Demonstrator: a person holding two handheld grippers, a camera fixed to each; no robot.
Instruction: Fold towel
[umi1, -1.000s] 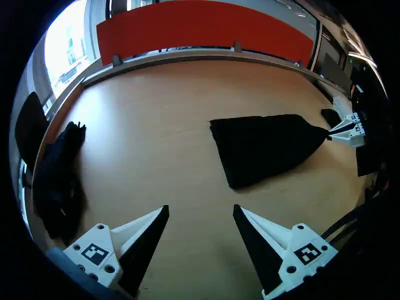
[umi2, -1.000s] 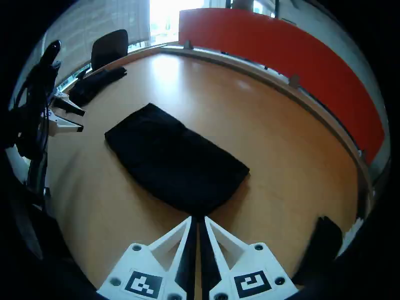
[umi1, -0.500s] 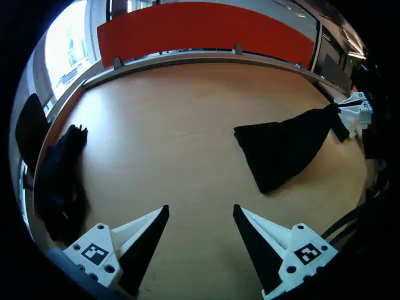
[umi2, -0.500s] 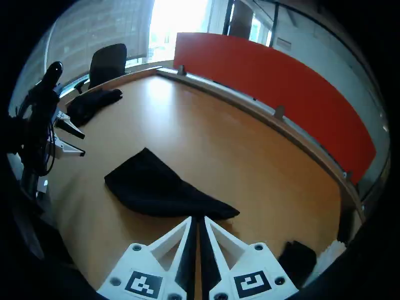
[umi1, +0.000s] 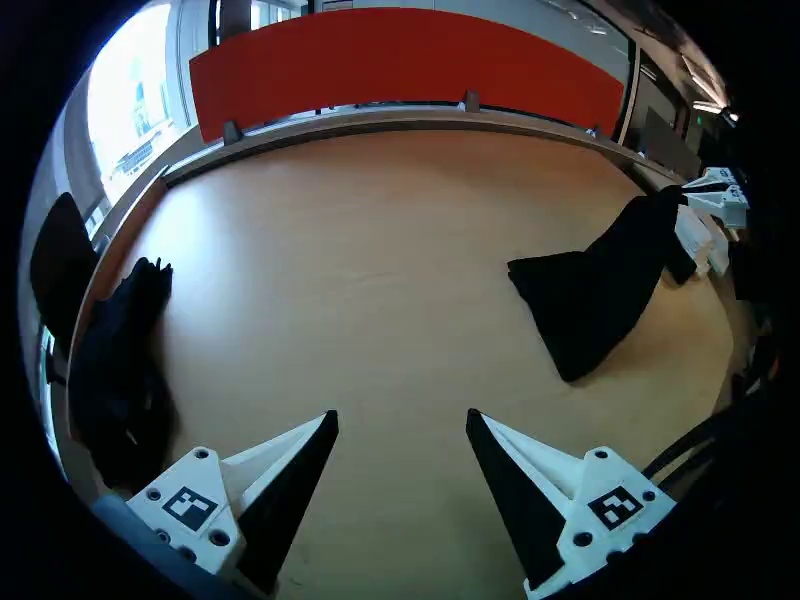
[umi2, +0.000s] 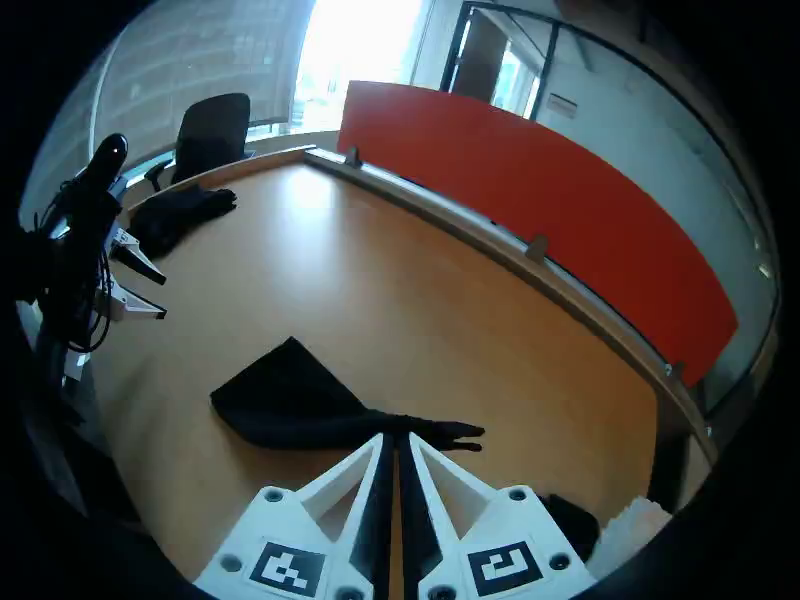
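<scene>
A black towel (umi1: 600, 285) hangs by one end from my right gripper (umi1: 712, 190) at the far right of the left gripper view, its lower part still dragging on the wooden table (umi1: 380, 260). Seen from the right gripper view, the towel (umi2: 295, 405) stretches from the table up into my right gripper (umi2: 397, 445), whose fingers are shut on its edge. My left gripper (umi1: 400, 425) is open low over the table's near side, well away from the towel. It also appears small at the left as the left gripper (umi2: 135, 285).
A heap of dark cloth (umi1: 125, 350) lies at the table's left edge, also seen as the dark cloth (umi2: 180, 212). A red divider panel (umi1: 400, 55) runs along the far edge. A black office chair (umi2: 215, 120) stands behind the table. More dark cloth (umi2: 575, 520) lies near the right gripper.
My right gripper has lifted and pulled the towel's end up and away to the right; the towel has slid across the table and now hangs partly off it. The left gripper stayed still and open.
</scene>
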